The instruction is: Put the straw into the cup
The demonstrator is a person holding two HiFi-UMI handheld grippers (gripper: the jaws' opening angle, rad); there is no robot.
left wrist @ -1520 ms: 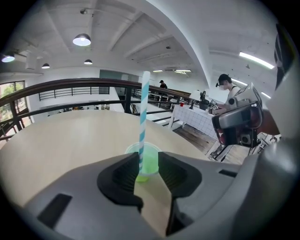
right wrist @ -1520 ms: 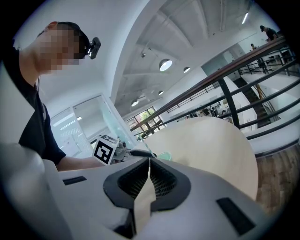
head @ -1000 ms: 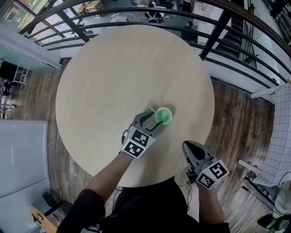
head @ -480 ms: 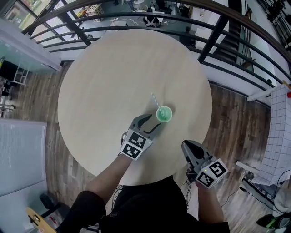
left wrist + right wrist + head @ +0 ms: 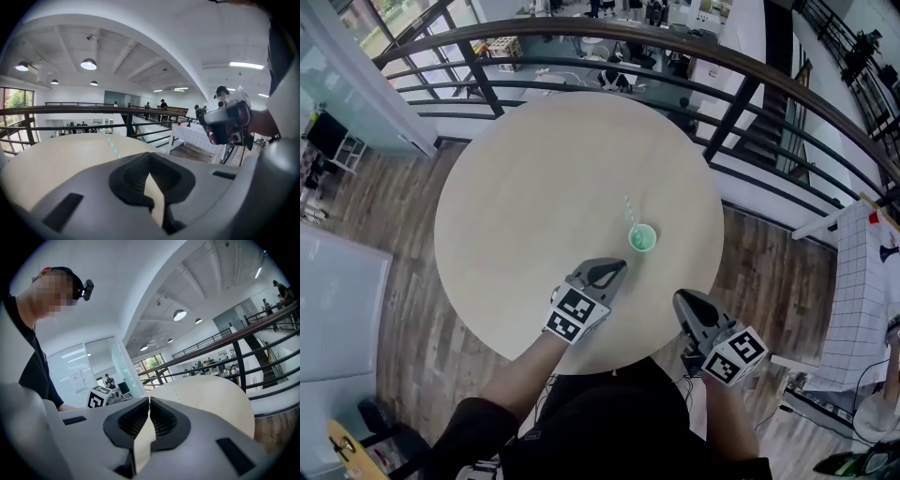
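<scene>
A small green cup [image 5: 642,237] stands on the round beige table [image 5: 534,178], right of its middle. A striped straw [image 5: 630,212] sticks out of the cup and leans up-left; in the left gripper view the straw [image 5: 113,146] shows above the jaws. My left gripper [image 5: 622,264] hovers just below-left of the cup. Its jaws have just been closing and now meet with nothing between them. My right gripper [image 5: 680,299] hangs near the table's front edge, below-right of the cup, jaws together and empty.
A dark metal railing [image 5: 581,33] curves round the far side of the table, with stairs [image 5: 769,112] at the upper right. Wooden floor [image 5: 403,244] surrounds the table. A white gridded cloth [image 5: 862,281] lies at the right.
The left gripper's jaws, open beside the cup before, are now shut. Both grippers have risen and drawn back from the cup. The straw stays in the cup.
</scene>
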